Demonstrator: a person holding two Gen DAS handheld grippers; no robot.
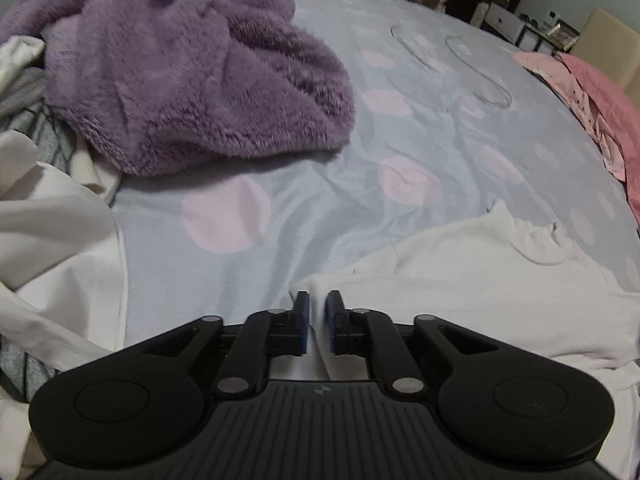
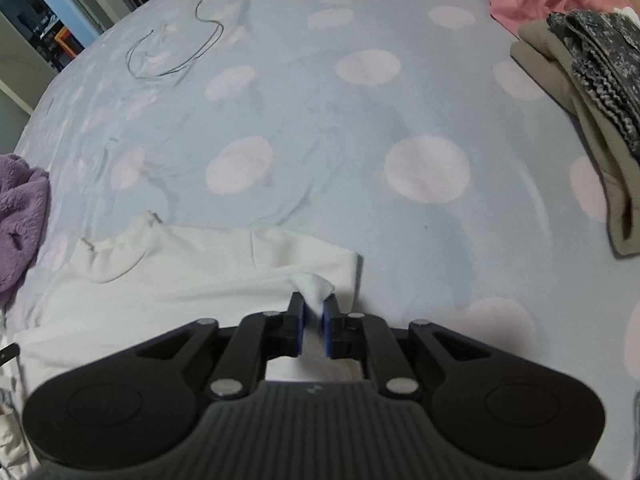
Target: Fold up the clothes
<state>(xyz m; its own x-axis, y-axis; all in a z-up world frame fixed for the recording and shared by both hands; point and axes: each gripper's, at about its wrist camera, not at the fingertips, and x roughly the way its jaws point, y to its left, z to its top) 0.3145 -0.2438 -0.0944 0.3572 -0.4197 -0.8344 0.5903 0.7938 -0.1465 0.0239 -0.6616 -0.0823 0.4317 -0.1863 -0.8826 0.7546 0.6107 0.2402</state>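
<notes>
A white garment [image 1: 460, 292] lies flat on the blue bedsheet with pale pink dots [image 1: 400, 120], its collar [image 1: 540, 244] pointing away from me. My left gripper [image 1: 318, 306] sits at the garment's left edge, its blue pads nearly together with white cloth pinched between them. In the right wrist view the same garment [image 2: 180, 276] spreads to the left. My right gripper [image 2: 314, 308] is at its right corner, jaws narrow, and a bunched tuft of white fabric [image 2: 316, 286] sticks up from between the pads.
A fluffy purple garment [image 1: 192, 80] is heaped at the back left, above a pile of white and grey cloths [image 1: 60, 240]. Pink clothing [image 1: 600, 100] lies at the far right. A folded stack of olive and patterned items [image 2: 592, 92] sits right. A thin cord [image 2: 180, 48] lies on the sheet.
</notes>
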